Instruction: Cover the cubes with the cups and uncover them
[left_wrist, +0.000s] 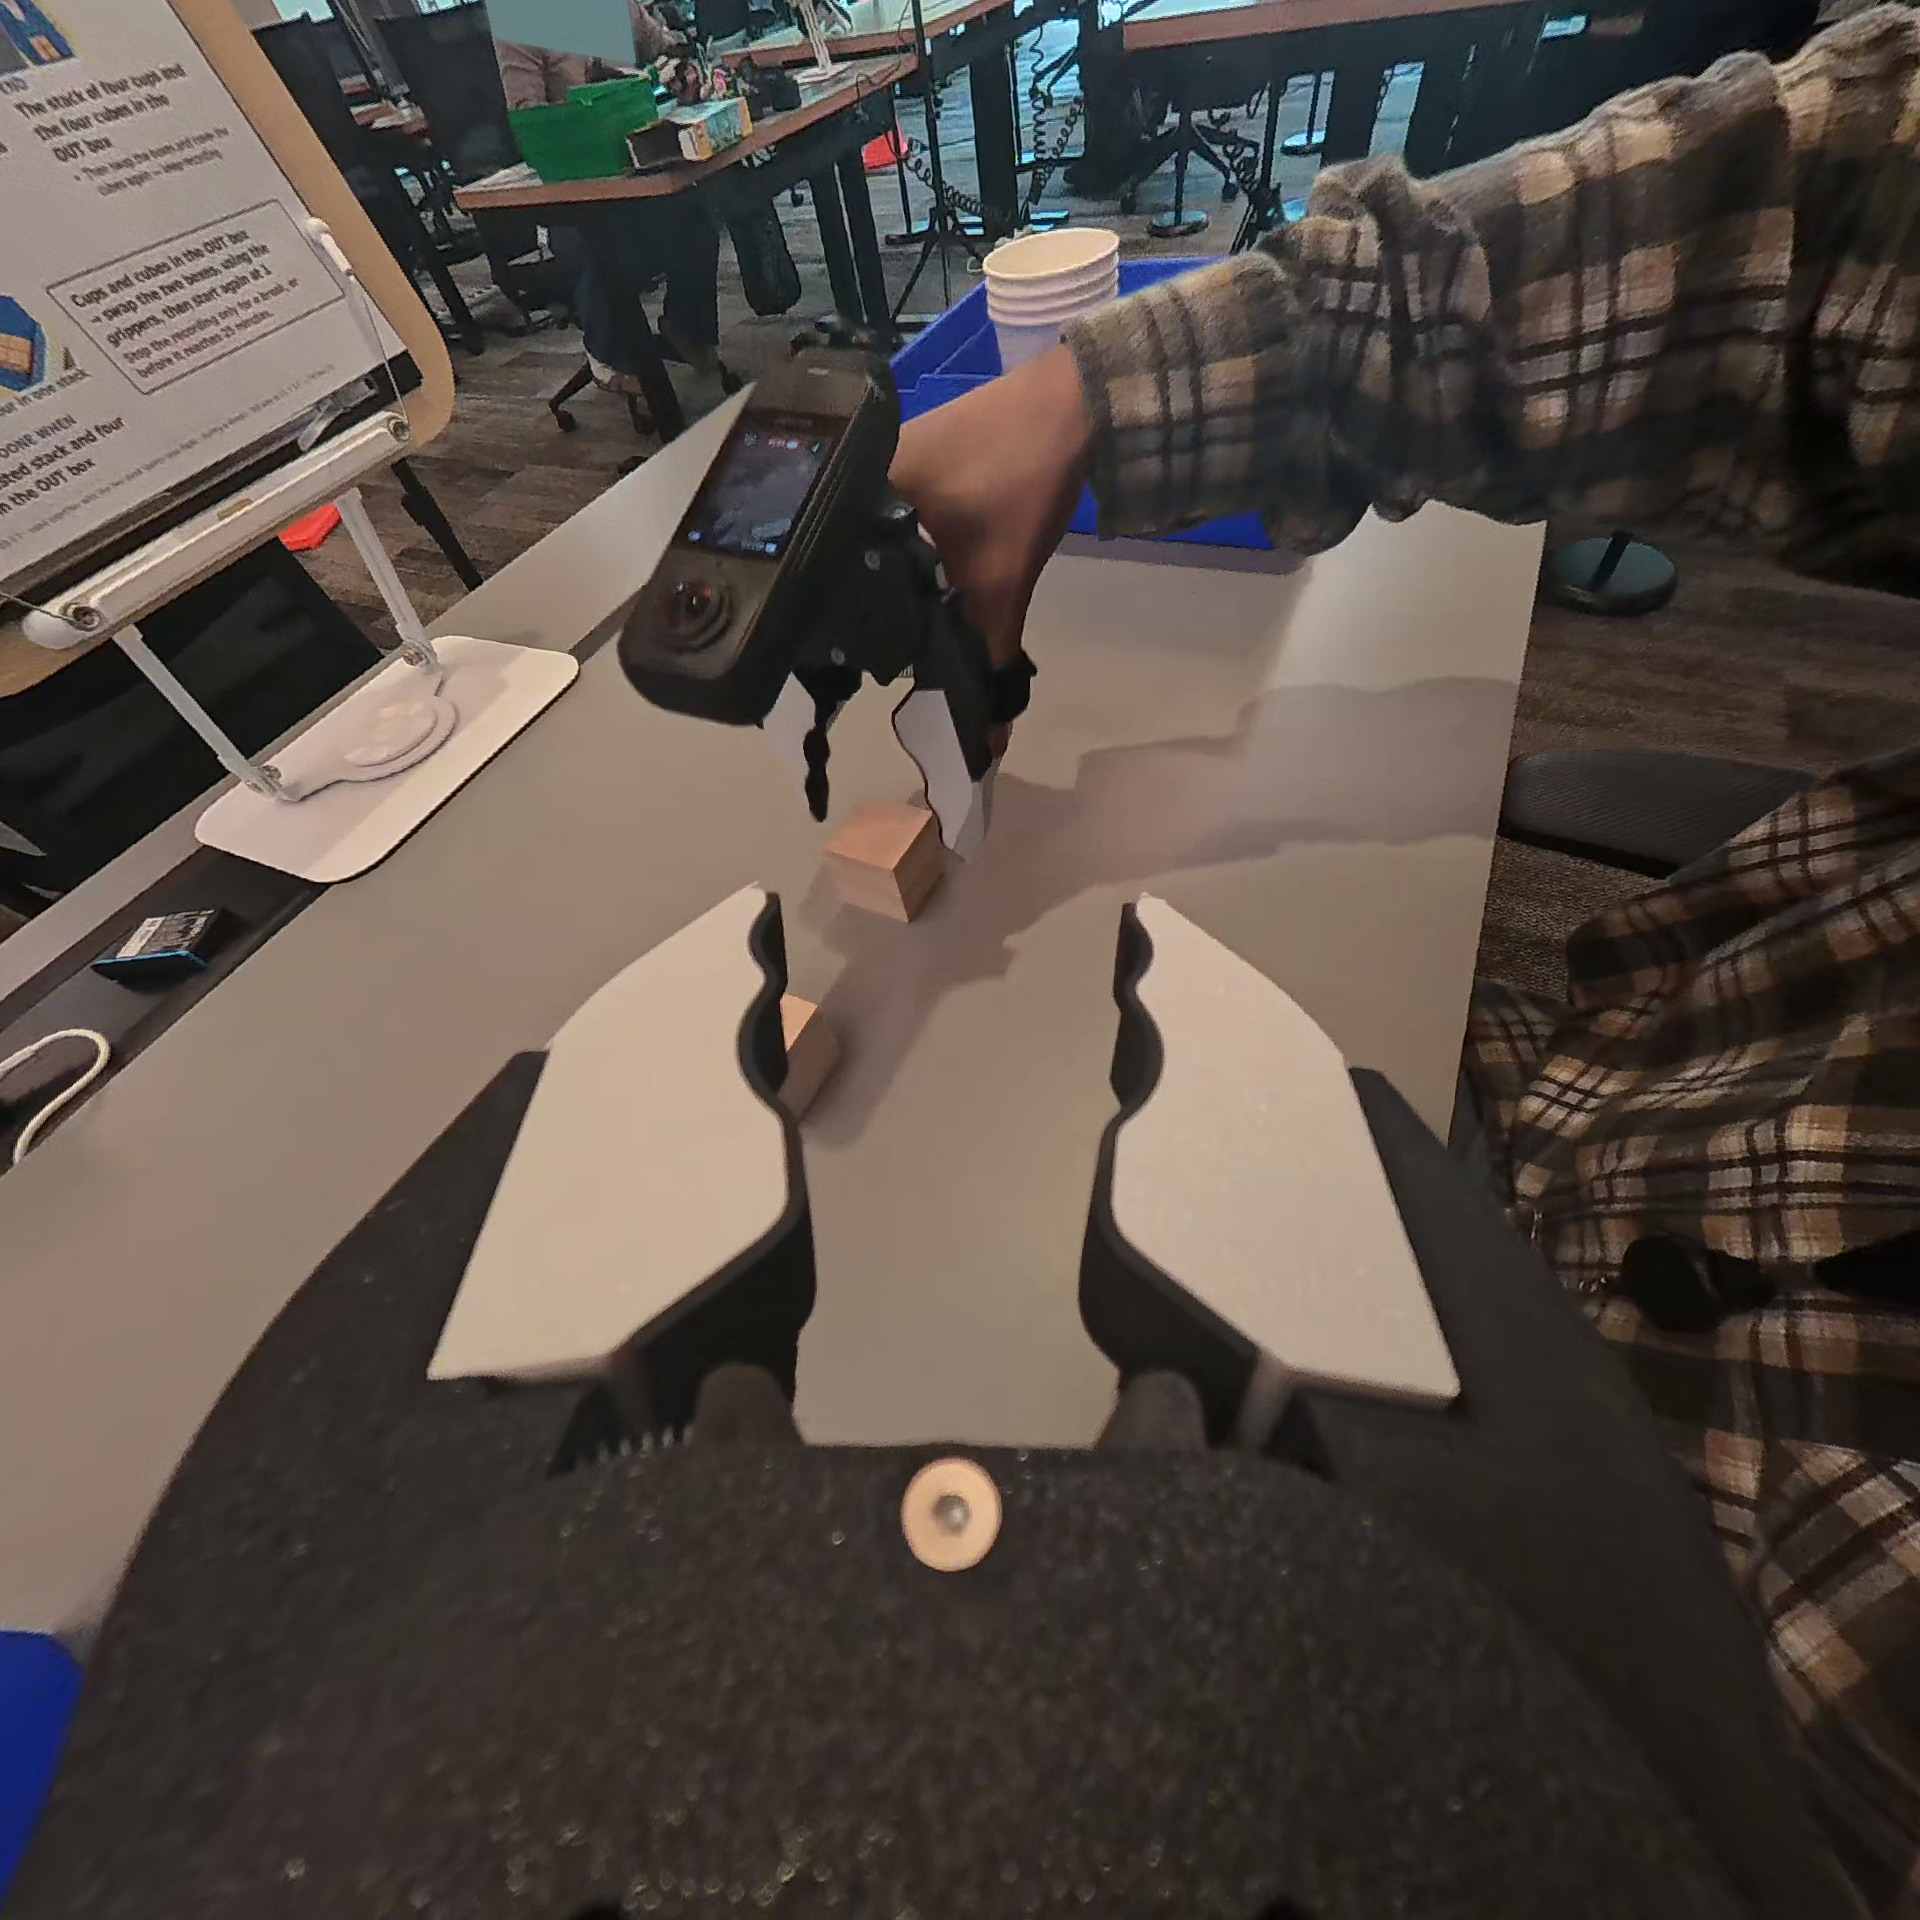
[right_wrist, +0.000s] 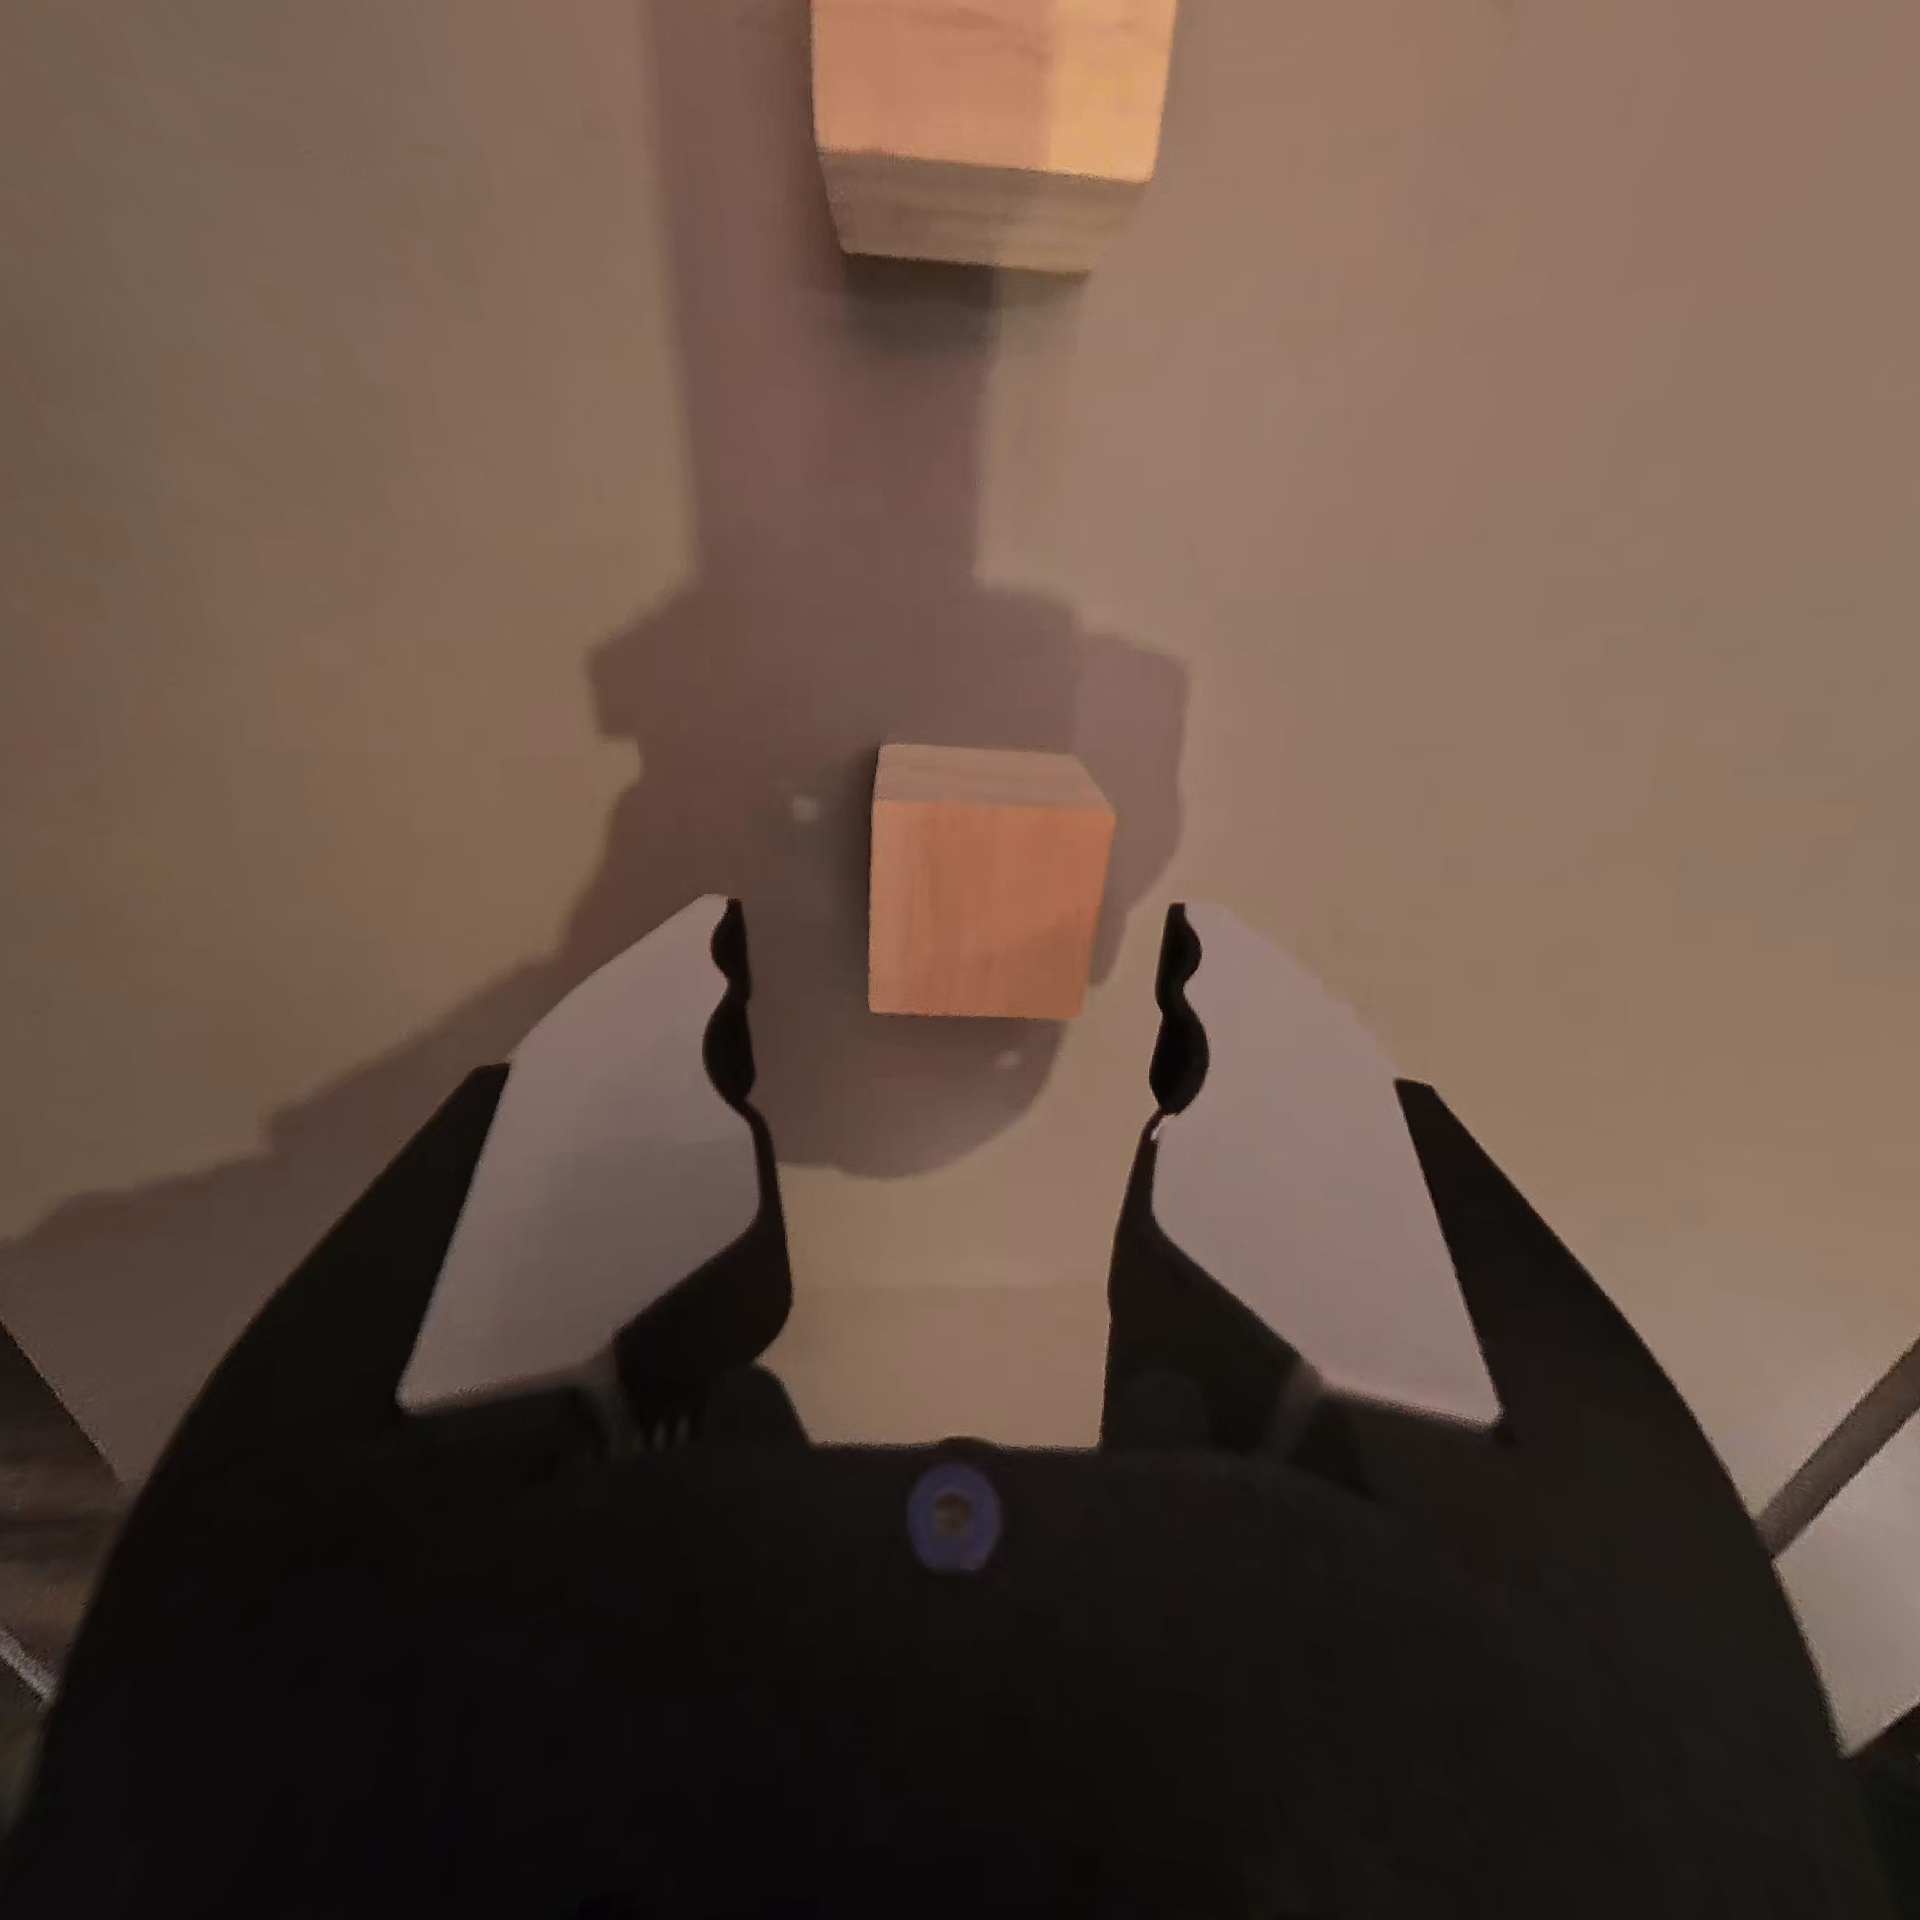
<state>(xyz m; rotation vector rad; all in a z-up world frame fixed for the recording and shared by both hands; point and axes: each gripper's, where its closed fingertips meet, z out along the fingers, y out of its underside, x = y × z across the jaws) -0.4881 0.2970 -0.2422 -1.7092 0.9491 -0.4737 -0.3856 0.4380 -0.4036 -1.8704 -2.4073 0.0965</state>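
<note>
At ten o'clock on my grey counter (left_wrist: 312, 1091) I see a white stand (left_wrist: 395, 748) holding an instruction sheet (left_wrist: 156, 260). A small black-and-blue device (left_wrist: 156, 940) lies at nine o'clock, with a white cable (left_wrist: 57, 1081) just below it.

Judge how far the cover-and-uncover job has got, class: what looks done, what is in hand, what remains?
Done: two wooden cubes sit bare on the grey table. In hand: the right gripper hangs open just above one cube, gripping nothing; the left gripper is open and empty. Left: the stacked paper cups remain in the blue bin, so no cube is covered now.
</note>
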